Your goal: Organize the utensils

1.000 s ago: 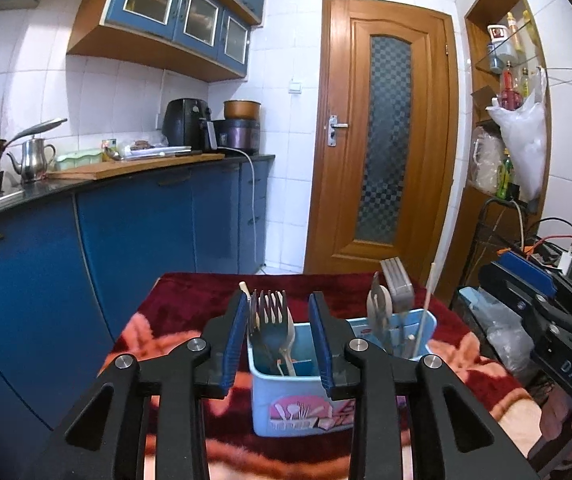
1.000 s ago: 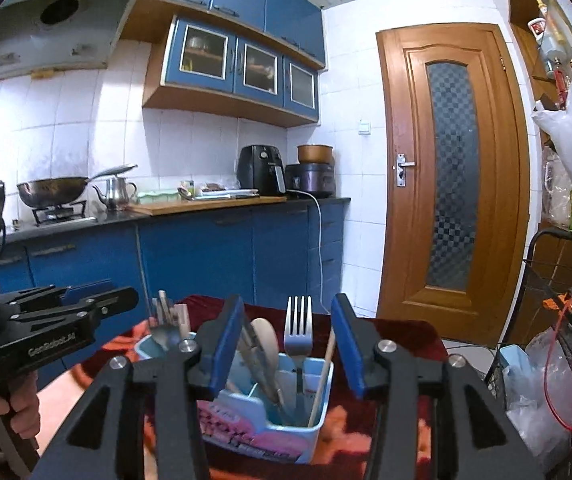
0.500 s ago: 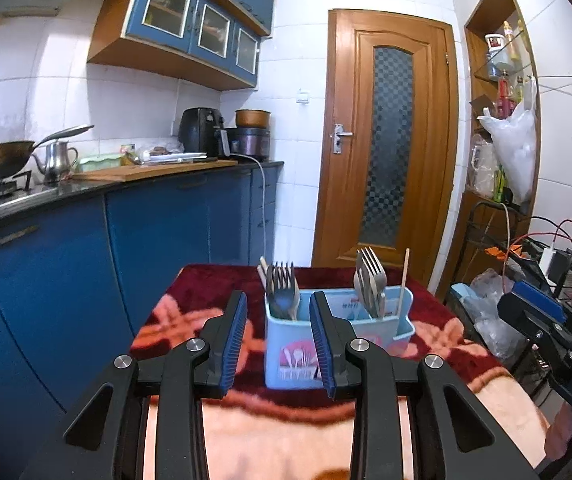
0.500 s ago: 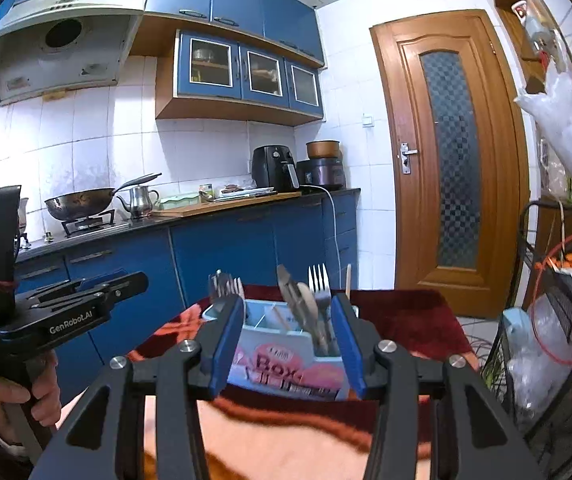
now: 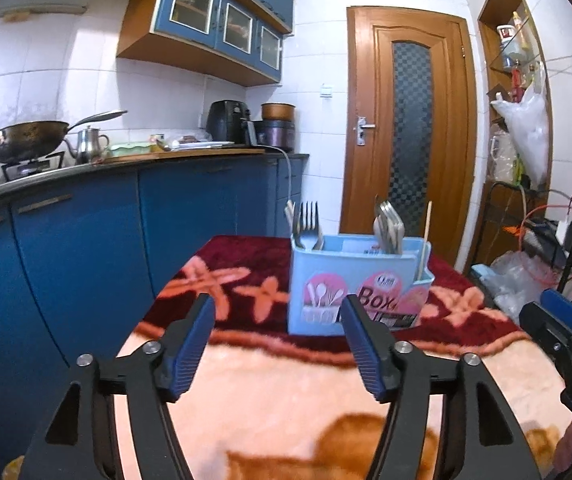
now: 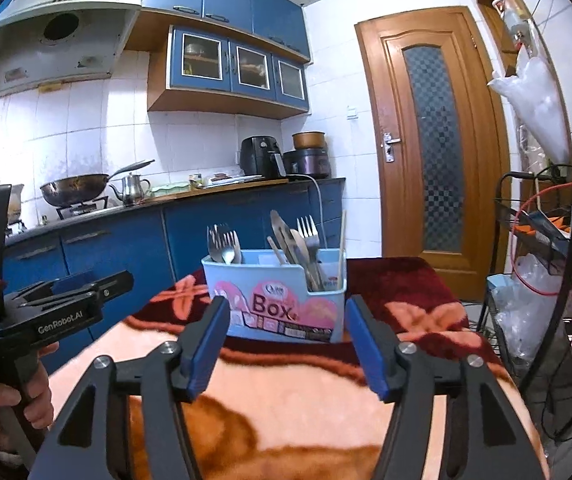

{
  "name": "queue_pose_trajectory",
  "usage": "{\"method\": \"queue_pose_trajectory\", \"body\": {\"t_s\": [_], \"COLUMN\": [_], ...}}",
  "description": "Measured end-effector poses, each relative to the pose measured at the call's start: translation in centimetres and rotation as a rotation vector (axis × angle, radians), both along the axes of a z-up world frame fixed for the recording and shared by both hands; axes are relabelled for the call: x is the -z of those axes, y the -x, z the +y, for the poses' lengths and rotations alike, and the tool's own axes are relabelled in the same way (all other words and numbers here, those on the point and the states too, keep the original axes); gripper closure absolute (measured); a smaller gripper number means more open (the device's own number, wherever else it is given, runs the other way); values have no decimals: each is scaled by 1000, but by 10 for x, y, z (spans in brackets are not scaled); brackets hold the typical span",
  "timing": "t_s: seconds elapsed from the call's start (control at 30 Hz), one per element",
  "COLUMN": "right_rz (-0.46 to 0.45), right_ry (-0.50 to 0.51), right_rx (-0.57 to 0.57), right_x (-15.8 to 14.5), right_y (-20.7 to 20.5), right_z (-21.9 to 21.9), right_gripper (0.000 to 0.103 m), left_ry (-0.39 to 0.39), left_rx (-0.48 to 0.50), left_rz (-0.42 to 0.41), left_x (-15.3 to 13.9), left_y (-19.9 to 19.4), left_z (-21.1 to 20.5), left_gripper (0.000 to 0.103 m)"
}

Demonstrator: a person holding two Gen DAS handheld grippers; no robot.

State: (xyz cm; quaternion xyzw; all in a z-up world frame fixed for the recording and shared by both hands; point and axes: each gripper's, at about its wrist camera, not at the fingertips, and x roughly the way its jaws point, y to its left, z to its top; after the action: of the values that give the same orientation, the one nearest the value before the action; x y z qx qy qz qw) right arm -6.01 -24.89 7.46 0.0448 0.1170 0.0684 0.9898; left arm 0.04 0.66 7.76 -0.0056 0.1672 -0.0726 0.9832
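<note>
Left wrist view: left claw [image 5: 275, 340] wide open, holds nothing.
Box: blue utensil box [image 5: 356, 286] stands on the blanket-covered desk [image 5: 286, 392], ahead of the claw and right of its centre line — apart, not touching.
Contents: forks [image 5: 308, 226] upright in left compartment, more cutlery in the middle, chopstick [image 5: 426, 226] at right.

Right wrist view: right claw [image 6: 286, 338] also wide open and empty.
Box: utensil box dead ahead, just beyond the fingertips [image 6: 356, 312].
Axis: utensils upright, handles down.
Nearer: right claw looks closer — judged better lined up.
</note>
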Motion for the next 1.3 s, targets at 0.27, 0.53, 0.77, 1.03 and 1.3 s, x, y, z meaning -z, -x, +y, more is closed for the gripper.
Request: {"method": "queue_pose_trajectory", "body": {"t_s": [0.27,0.53,0.77,1.03,1.3], "right_rz": [10,-2,-6,-13,-21], "right_ry": [26,31,-2,-8,14], "right_rx": [17,39,52,51,54], "right_x": [33,54,58,60,61], "right_y": [2,2,3,4,5], "right_z": [3,4,1,-1,2], "right_gripper": [25,21,21,21,21], "left_ry": [-23,-12,-23,-21,-31], "left_rx": [-19,-44,-70,-76,-81], "left_rz": [41,48,47,39,28], "left_x": [45,58,60,61,61], "left_y": [-1,-2,-2,0,3], "left_z": [-10,-11,-12,-12,-13], "left_gripper": [30,29,29,29,29]}}
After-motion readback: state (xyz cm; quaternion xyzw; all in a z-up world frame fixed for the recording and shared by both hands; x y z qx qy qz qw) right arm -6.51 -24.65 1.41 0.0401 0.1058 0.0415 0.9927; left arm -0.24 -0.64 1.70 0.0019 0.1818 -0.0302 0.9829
